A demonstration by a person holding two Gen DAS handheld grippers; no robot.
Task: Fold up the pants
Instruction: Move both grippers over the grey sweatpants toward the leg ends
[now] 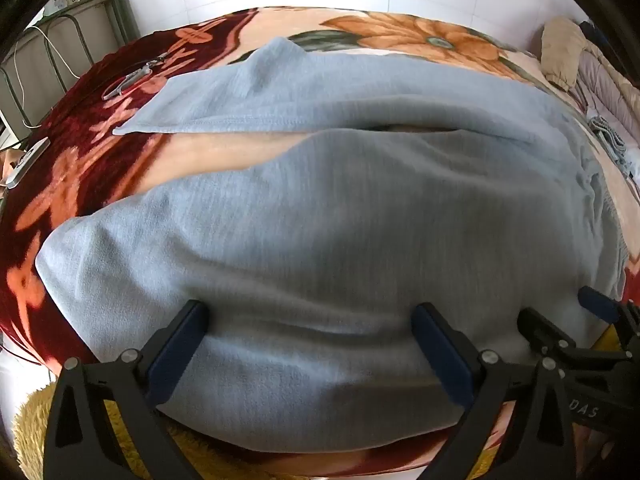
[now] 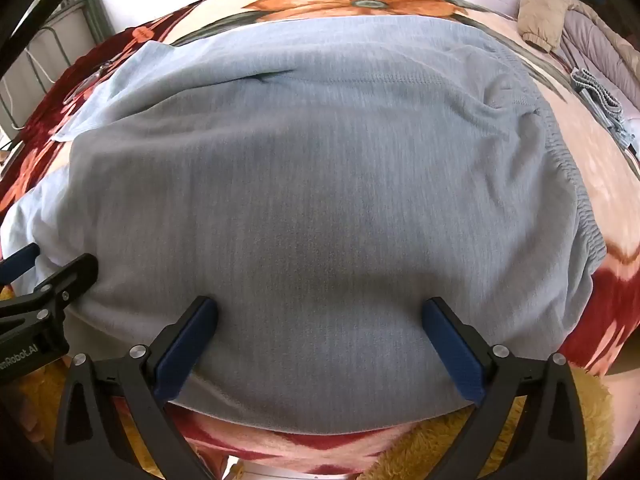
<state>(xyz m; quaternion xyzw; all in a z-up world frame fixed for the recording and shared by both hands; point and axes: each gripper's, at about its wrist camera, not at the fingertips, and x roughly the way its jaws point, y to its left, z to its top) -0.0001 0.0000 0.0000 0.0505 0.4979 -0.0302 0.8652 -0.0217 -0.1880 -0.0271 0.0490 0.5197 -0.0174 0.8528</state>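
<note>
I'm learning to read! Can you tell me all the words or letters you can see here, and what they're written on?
"DAS" stands in pale letters on the black body of the right gripper, seen from the left wrist view.
"nRobot.AI" stands on the black body of the left gripper, seen from the right wrist view; its start is cut off at the picture's edge.
The grey pants and the flowered blanket show no writing.

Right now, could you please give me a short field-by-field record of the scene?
garment: light blue pants, spread flat, legs apart
waistband: elastic, at the right
surface: floral blanket
left gripper: open, over the near edge of the pants
right gripper: open, over the near edge of the pants
folding: not yet begun
also on blanket: scissors
</note>
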